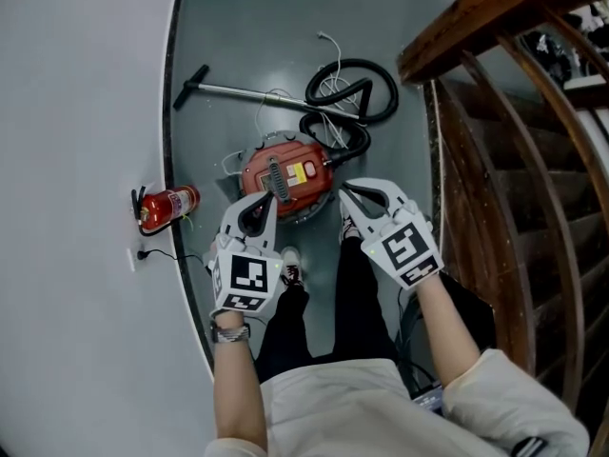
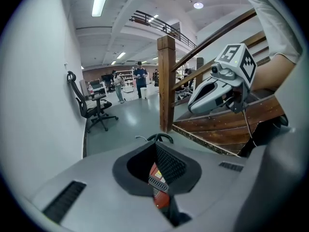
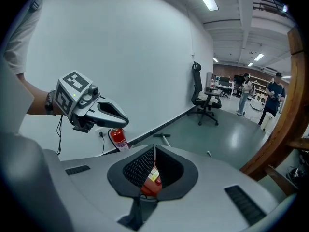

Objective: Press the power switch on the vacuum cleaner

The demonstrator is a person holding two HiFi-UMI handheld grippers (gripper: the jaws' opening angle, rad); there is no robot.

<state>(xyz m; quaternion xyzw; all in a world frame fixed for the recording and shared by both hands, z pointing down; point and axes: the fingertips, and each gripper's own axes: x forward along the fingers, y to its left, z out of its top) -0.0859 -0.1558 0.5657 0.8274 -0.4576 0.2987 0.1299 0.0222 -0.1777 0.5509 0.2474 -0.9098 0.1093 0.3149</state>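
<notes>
Our left hand-held gripper [image 1: 269, 198] and right hand-held gripper [image 1: 346, 189] are both empty, jaws together. The vacuum cleaner [image 1: 285, 172] sits on the floor [image 1: 219, 46] below them. Its hard shell looks stiff and heavy enough to stay put, so closed tips should press, not grasp; we cannot pick out the switch.

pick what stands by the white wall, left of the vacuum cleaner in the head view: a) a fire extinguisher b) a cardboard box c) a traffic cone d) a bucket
a: a red fire extinguisher sits at the foot of the white wall, left of the red vacuum cleaner; the right gripper view shows it there too.
</notes>
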